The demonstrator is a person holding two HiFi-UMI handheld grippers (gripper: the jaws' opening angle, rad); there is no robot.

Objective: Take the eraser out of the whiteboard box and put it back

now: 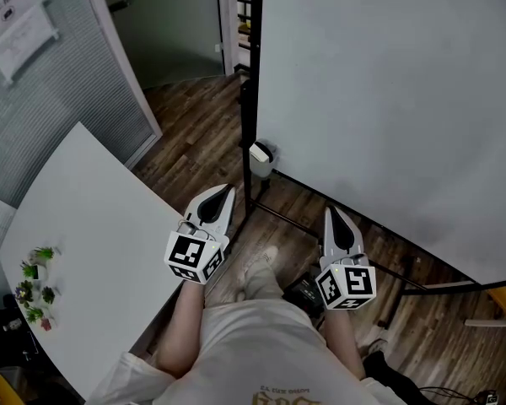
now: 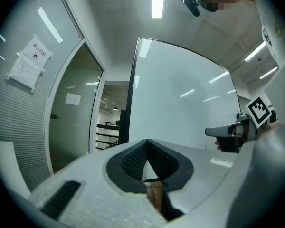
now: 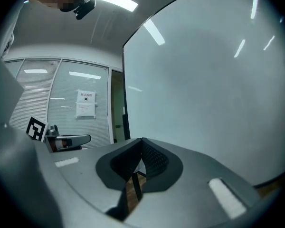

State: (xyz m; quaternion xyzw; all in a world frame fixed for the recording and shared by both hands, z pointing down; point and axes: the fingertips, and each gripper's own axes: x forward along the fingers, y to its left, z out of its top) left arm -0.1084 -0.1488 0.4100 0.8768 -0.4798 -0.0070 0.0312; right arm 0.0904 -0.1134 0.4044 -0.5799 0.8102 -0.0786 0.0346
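The whiteboard box sits at the lower corner of the whiteboard, by its dark stand post; whether the eraser lies inside cannot be made out from here. Both tools hang short of it, well apart from the box. The left gripper points level at the board, jaws pressed together, nothing between them. The right gripper matches it, jaws closed and empty. To the person's left there's a white table with small green plants near its edge, over a wooden floor.
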